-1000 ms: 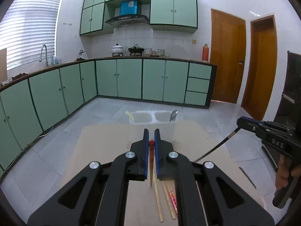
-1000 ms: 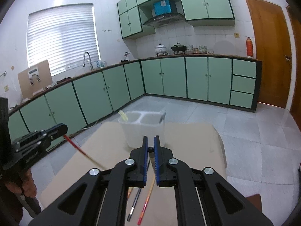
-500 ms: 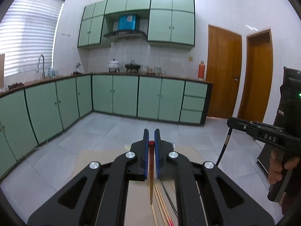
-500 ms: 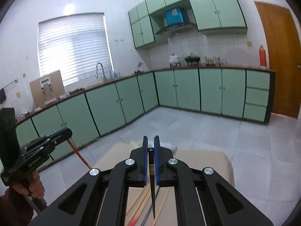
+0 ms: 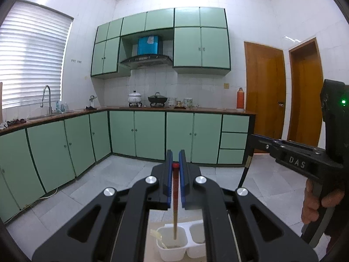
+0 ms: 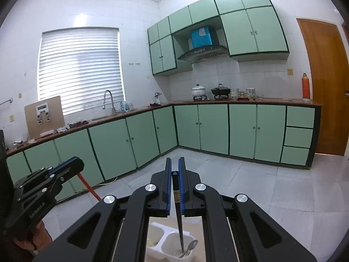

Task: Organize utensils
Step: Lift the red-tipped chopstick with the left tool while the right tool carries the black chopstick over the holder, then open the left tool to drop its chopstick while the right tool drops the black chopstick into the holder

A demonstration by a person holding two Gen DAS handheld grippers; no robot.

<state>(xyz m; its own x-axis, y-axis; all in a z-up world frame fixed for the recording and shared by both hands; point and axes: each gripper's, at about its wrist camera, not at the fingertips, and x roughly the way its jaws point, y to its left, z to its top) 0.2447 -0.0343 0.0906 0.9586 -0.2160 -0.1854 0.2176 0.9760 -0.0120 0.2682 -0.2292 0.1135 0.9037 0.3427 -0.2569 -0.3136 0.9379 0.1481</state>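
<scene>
1. Red-topped wooden chopstick [image 5: 175,198]: pinched near its top in the closed left gripper [image 5: 175,170], long axis near vertical, tip hanging over the left compartment of the white plastic holder [image 5: 172,247]; whether it is inside the rim cannot be told.
2. Black chopstick [image 6: 179,218]: clamped likewise in the closed right gripper [image 6: 175,173], hanging tip-down over the holder's right compartment [image 6: 174,243], beside a metal spoon [image 6: 190,246] standing there.
3. Governing relation: each compartment lies straight below its gripper, so releasing or lowering along the stick's own axis looks sufficient. Neither hand is clearly nearer.
</scene>
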